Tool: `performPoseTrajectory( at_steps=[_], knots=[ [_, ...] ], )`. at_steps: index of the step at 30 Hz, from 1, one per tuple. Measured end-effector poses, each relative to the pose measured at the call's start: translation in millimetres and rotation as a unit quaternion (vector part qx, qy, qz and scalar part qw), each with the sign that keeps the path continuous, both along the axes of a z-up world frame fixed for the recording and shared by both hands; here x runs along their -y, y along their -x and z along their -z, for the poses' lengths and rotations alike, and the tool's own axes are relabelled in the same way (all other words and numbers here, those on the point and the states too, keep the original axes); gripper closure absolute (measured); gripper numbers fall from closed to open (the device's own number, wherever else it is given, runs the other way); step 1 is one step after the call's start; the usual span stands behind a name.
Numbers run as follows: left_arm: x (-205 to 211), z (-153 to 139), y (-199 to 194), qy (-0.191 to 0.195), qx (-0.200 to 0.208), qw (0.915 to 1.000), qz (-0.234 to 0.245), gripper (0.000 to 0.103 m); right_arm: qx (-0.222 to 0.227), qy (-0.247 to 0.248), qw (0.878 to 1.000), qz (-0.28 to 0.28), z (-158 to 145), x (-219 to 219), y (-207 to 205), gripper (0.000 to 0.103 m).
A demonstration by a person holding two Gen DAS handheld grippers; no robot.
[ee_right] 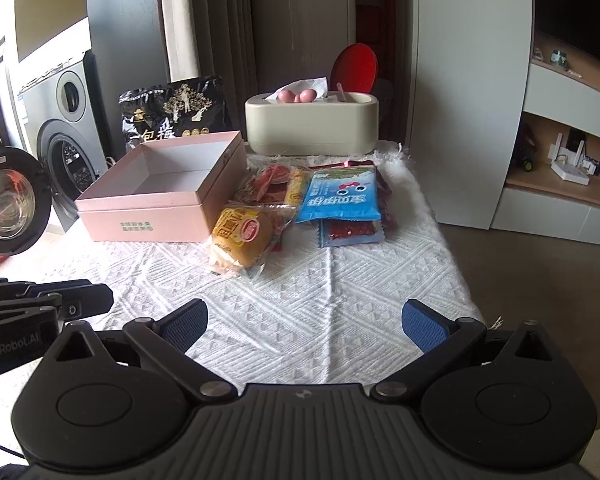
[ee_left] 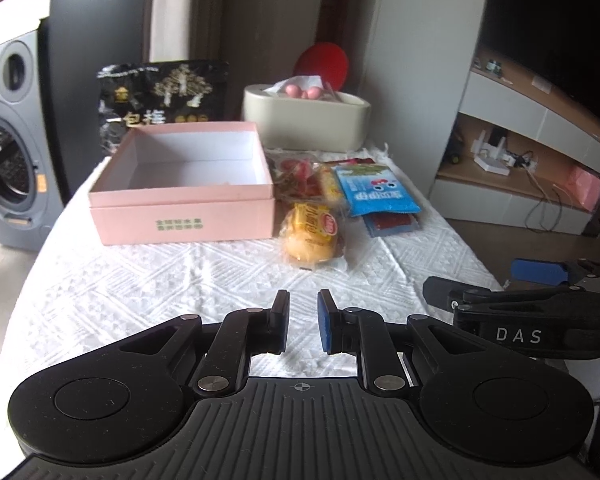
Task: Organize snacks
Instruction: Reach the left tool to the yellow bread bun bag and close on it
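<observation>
Washing machine (ee_right: 66, 148): grey front-loader at the far left, its round glass door (ee_right: 10, 200) swung open.
Black snack bag (ee_left: 162, 98): glossy, crinkled foil with gold tree prints and white characters, standing upright behind the box.
Pink box (ee_left: 184, 194): square cardboard, lid off, plain white inside, small green print on its front wall; it sits on the left half of the cloth, with the snacks just beside its right wall.
Left gripper (ee_left: 303, 322): low over the bare cloth in front of the box — jaws drawn nearly together with nothing between them; one blue ribbed pad faces inward.
Packaged bun (ee_right: 242, 242): round, golden, soft-looking, in clear film with a yellow and red label; nearest of the snacks, close to the box's front right corner.
Red candy packets (ee_left: 296, 178): clear crinkly wrappers, heaped behind the bun.
Blue packet (ee_right: 342, 196): flat, glossy, cartoon eyes and white characters, lying on a clear-fronted red packet (ee_right: 350, 232).
Tissue box (ee_right: 312, 124): cream, rounded oblong, smooth, a white tissue poking out.
Tablecloth (ee_right: 320, 300): white, woven in raised diamond patterns, fringed edge.
Right gripper (ee_right: 304, 326): jaws spread wide — empty, blue textured pads over the near cloth.
</observation>
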State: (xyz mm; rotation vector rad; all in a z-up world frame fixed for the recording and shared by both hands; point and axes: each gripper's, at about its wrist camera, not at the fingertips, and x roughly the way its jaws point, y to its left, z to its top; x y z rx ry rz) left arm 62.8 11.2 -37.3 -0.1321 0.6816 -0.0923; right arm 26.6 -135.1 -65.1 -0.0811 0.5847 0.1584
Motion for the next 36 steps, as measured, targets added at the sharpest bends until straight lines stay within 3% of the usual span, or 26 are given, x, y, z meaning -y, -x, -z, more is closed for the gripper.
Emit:
performPoseTrajectory(
  at_steps=[2, 4, 11, 17, 24, 27, 32, 34, 36],
  knots=[
    [-1.6, 8.9, -19.0, 0.032, -0.019, 0.9990, 0.025, 0.085, 0.009, 0.003, 1.000, 0.014, 5.9, 10.6, -13.1, 0.000],
    [0.0, 14.3, -35.8, 0.042, -0.027, 0.9985, 0.020, 0.084, 0.006, -0.001, 1.000, 0.024, 13.9, 20.3, -27.4, 0.000],
    [-1.7, 21.4, -99.3, 0.001, -0.004, 1.0000, 0.006, 0.084, -0.040, -0.035, 0.998, 0.035, 47.2, 44.0, -73.5, 0.000],
    [1.9, 30.5, -131.2, -0.002, -0.025, 0.9992, 0.032, 0.084, -0.063, 0.004, 0.998, 0.020, 62.6, 32.1, -89.0, 0.000],
    [41.0, 41.5, -138.3, -0.103, -0.021, 0.9912, 0.081, 0.076, -0.067, 0.022, 0.997, 0.005, 61.6, 30.7, -88.5, 0.000],
    [46.7, 42.8, -140.4, -0.119, -0.018, 0.9888, 0.089, 0.074, -0.054, 0.022, 0.998, 0.007, 63.5, 30.6, -84.0, 0.000],
    [39.6, 44.2, -141.7, -0.104, -0.020, 0.9904, 0.088, 0.068, -0.053, 0.021, 0.998, 0.005, 62.2, 31.5, -83.2, 0.000],
    [36.4, 43.9, -143.9, -0.084, -0.028, 0.9918, 0.092, 0.066, -0.051, 0.021, 0.998, 0.005, 62.2, 31.7, -83.1, 0.000],
    [33.1, 44.2, -146.5, -0.055, -0.039, 0.9916, 0.110, 0.056, -0.050, 0.022, 0.998, 0.006, 62.3, 31.2, -83.0, 0.000]
  ],
)
